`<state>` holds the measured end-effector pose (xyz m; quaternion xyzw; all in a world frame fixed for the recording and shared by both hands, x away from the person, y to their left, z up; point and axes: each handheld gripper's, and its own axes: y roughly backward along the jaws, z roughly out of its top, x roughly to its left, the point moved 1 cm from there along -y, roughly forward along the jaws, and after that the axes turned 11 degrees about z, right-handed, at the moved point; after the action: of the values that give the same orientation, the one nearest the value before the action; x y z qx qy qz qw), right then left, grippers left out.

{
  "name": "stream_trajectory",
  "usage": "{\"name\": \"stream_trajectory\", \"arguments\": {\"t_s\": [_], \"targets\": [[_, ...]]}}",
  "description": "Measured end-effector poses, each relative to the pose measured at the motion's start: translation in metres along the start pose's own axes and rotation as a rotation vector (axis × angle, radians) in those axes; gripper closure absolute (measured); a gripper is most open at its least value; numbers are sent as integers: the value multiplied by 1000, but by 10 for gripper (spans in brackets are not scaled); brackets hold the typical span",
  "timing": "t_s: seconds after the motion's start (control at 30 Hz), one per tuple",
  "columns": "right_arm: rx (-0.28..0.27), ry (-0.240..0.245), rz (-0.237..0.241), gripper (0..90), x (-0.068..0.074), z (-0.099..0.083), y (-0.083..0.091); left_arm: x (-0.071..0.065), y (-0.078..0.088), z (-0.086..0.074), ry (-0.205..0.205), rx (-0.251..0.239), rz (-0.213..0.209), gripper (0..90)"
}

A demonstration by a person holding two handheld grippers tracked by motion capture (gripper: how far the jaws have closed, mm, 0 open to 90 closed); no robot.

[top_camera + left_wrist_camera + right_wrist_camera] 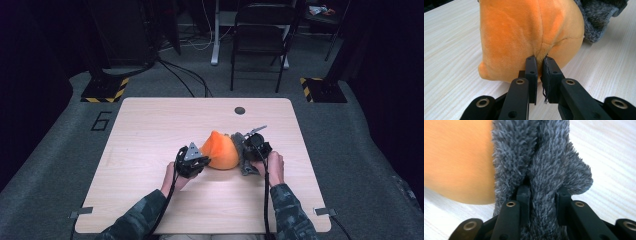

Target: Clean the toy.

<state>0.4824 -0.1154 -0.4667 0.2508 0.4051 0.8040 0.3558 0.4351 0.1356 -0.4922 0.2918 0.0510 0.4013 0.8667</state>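
High view: rounded orange plush (220,150), shaggy grey fabric (242,150).

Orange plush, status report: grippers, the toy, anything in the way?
Left gripper shut, pinching orange plush. Right gripper shut on grey fuzzy part. Toy resting on table. Nothing in the way.

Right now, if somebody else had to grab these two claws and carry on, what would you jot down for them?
Left claw: pinched shut on a fold of the orange plush, low on its side.
Right claw: shut on a ridge of the grey fuzzy fabric, which bunches between its jaws.
Where things are: both soft pieces sit together mid-table, grey part on the orange one's right, touching it.
Done: both grips are set.
Left: probably pulling the grey piece over or off the orange one; which way cannot be told.
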Motion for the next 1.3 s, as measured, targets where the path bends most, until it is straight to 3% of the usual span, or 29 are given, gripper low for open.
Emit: {"name": "stream_trajectory", "arguments": {"t_s": [0.2, 0.4, 0.47, 0.53, 0.6, 0.7, 0.77, 0.87, 0.93, 1.0, 1.07, 1.17, 1.3], "targets": [[15, -28, 3, 717, -4, -4, -5, -1, 0, 1, -6, -12, 5, 837], [68, -41, -6, 717, -11, -9, -15, 0, 0, 0, -2, -14, 10, 838], [71, -29, -29, 720, -12, -8, -11, 1, 0, 0, -6, -13, 10, 838], [44, -19, -50, 722, -11, -6, -2, 2, -1, 0, 0, -14, 9, 838], [-10, -19, -39, 723, -11, -1, 12, 3, -1, -1, -3, -14, 13, 838], [-115, -14, 23, 723, -2, 9, 34, 5, 0, -2, -1, -6, 13, 837], [-145, 10, 61, 723, 9, 14, 41, 4, 0, -1, -4, -9, 21, 837], [-114, 53, 100, 724, 25, 18, 33, 4, 0, -1, -8, -2, 20, 834], [-90, 83, 64, 726, 31, 18, 24, 5, 0, -2, -4, -4, 17, 826], [-97, 83, 62, 727, 31, 18, 21, 7, 1, -1, -13, 1, 15, 767], [-104, 81, 60, 727, 29, 18, 21, 7, 2, 0, -20, 2, 14, 645], [-102, 88, 53, 727, 30, 17, 21, 6, 3, 4, -64, 8, 60, 497], [-106, 137, 51, 728, 29, 18, 20, 4, -2, 4, -99, 4, 80, 405]]}}
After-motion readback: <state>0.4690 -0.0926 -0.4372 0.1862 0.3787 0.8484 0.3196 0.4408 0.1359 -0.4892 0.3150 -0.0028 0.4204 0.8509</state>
